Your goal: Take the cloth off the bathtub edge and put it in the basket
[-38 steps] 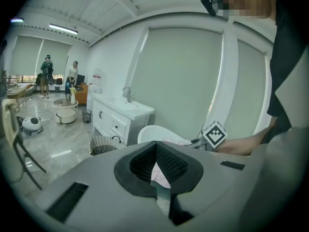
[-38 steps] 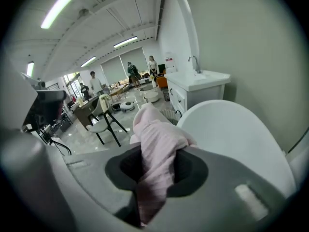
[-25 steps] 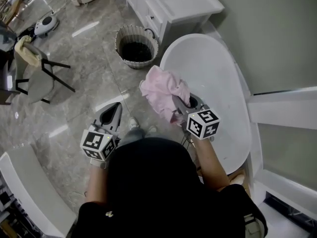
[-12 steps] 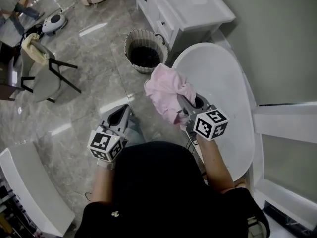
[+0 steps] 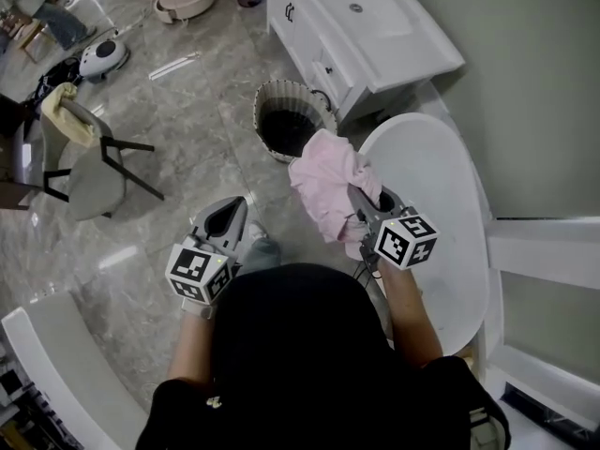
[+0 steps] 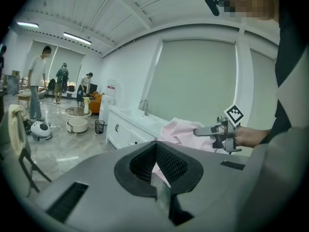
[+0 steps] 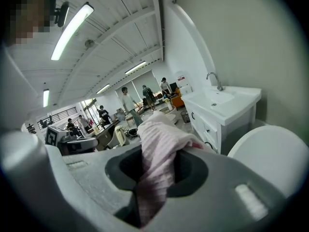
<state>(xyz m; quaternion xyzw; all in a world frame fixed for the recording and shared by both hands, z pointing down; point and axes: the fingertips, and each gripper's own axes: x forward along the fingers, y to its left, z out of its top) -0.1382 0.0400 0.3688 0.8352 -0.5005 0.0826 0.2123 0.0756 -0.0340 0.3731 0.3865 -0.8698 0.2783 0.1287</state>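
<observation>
Half the pink cloth (image 5: 323, 176) is dangling from my right tongs' (image 5: 358, 200) narrow pinch, left tongs (image 5: 230, 211) closed empty, risking it slipping free before the basket (image 5: 292, 84) at eleven o'clock.

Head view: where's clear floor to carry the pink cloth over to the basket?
Bare grey marble floor lies left of the round ribbed basket, up to the grey chair. Tight on its right: white vanity cabinet and white bathtub crowd it.

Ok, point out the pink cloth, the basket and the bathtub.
pink cloth (image 5: 323, 172), head view, on its bunched middle.
basket (image 5: 262, 120), head view, on its left wall.
bathtub (image 5: 441, 214), head view, on its bare inside.
</observation>
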